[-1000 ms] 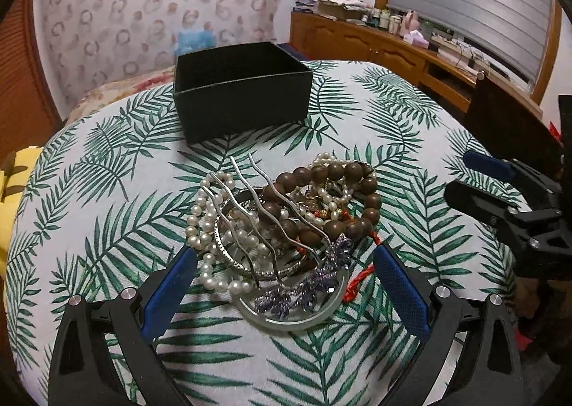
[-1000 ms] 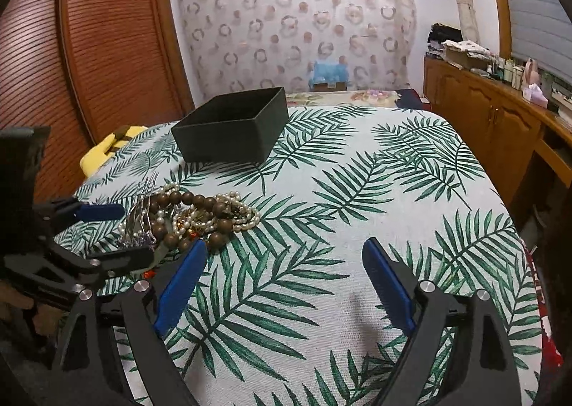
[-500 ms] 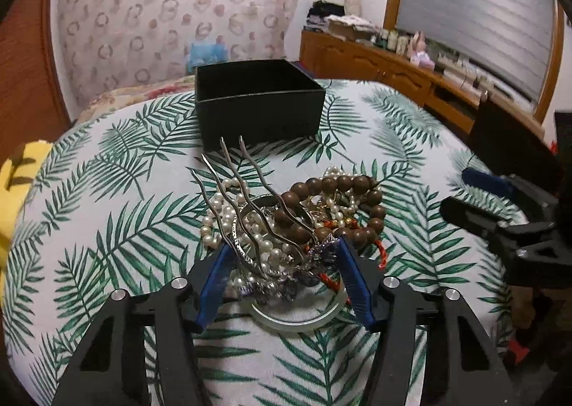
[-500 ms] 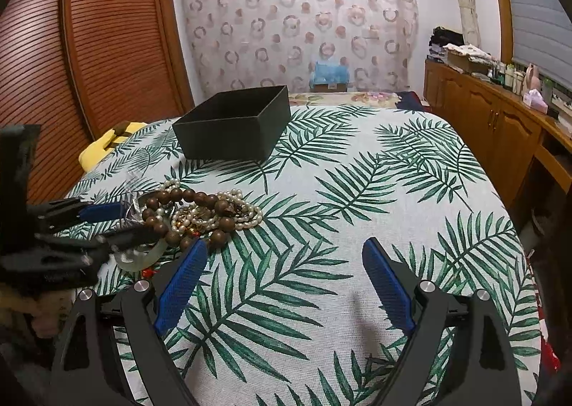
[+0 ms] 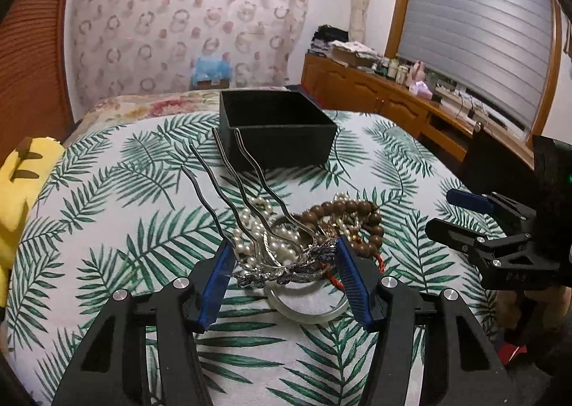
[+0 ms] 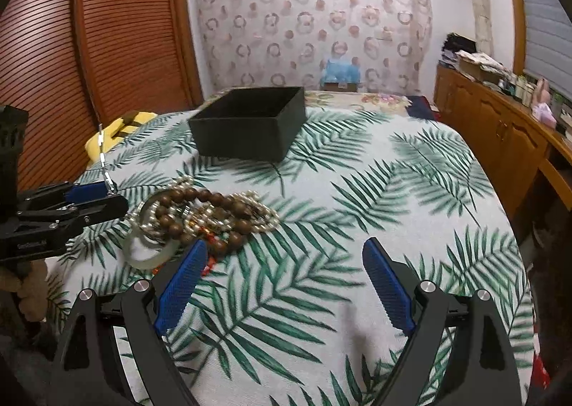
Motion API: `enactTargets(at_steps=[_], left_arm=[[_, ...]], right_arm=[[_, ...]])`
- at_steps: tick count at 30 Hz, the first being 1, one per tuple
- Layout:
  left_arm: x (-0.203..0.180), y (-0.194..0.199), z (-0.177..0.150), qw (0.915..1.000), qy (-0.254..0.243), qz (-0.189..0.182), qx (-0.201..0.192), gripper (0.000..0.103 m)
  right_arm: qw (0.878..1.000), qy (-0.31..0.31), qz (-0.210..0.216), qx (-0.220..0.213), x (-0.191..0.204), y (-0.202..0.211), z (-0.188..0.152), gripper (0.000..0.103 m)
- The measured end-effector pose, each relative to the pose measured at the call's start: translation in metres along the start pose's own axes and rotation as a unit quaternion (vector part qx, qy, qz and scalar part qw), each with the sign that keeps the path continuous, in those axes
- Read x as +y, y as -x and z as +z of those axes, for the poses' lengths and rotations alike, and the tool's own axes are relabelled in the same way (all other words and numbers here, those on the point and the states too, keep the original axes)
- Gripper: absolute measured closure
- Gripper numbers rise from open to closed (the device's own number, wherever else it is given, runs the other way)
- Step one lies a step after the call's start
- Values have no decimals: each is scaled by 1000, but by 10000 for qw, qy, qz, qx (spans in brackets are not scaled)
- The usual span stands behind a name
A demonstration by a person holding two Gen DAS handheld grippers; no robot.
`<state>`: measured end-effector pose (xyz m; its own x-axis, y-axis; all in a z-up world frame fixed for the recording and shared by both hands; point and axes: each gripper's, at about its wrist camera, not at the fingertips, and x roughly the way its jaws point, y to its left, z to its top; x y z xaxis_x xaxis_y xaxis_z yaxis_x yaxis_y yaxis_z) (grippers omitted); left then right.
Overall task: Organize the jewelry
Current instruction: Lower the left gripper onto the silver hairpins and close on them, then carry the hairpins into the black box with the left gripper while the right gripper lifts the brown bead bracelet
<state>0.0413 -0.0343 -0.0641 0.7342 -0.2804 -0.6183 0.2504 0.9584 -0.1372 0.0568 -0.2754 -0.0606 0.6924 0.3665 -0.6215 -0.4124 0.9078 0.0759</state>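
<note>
Left hand-held gripper point(image 5: 282, 257): blue pads clamped on the ornate silver head of a four-prong metal hair comb point(image 5: 250, 206). Jaws have just been closing, now pressing both ends of the comb's decorated head. Prongs point up and away from the gripper, tips in line with the near wall of the black box point(image 5: 279, 141) in that view. In the right wrist view the prongs stick up above the left gripper's pads, off the tabletop point(image 6: 357, 191).

Rest of the jewelry pile sits right under and just past the left gripper's fingertips: pearl strand point(image 5: 257, 223), brown wooden bead bracelet point(image 5: 343, 213), pale translucent bangle point(image 5: 307, 309) closest to the gripper, a bit of red cord point(image 5: 332, 279) at the right pad. Can't tell if the comb still touches the pearls.

Right hand-held gripper point(image 6: 286, 284): jaws wide apart, nothing between them, hovering over bare leaf-print cloth. Pile is ahead and to its left, the left pad near the edge of the wooden beads; bangle just left of that pad. Seen from the left wrist, it sits to the right of the pile.

Black box: open top, looks empty from both views, farther ahead of both grippers, well apart from the pile.
</note>
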Motion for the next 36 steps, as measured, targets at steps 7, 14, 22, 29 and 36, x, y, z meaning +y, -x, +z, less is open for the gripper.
enactTargets(at_steps=[7, 14, 22, 29, 36], left_arm=[[8, 11, 6, 9999, -5, 102, -133, 48], [16, 14, 8, 9997, 16, 167, -154, 48], [26, 16, 11, 9995, 78, 211, -229, 48], [28, 15, 15, 9994, 58, 224, -243, 48], [25, 8, 31, 9995, -89, 191, -252, 48]], right_arm=[[9954, 599, 641, 382, 28, -23, 19, 32], [9863, 958, 1142, 700, 61, -47, 24, 57], [9788, 1386, 1185, 934, 79, -59, 24, 69], [9769, 1515, 1224, 879, 77, -52, 28, 88], [9850, 1187, 1199, 350, 44, -31, 70, 88]])
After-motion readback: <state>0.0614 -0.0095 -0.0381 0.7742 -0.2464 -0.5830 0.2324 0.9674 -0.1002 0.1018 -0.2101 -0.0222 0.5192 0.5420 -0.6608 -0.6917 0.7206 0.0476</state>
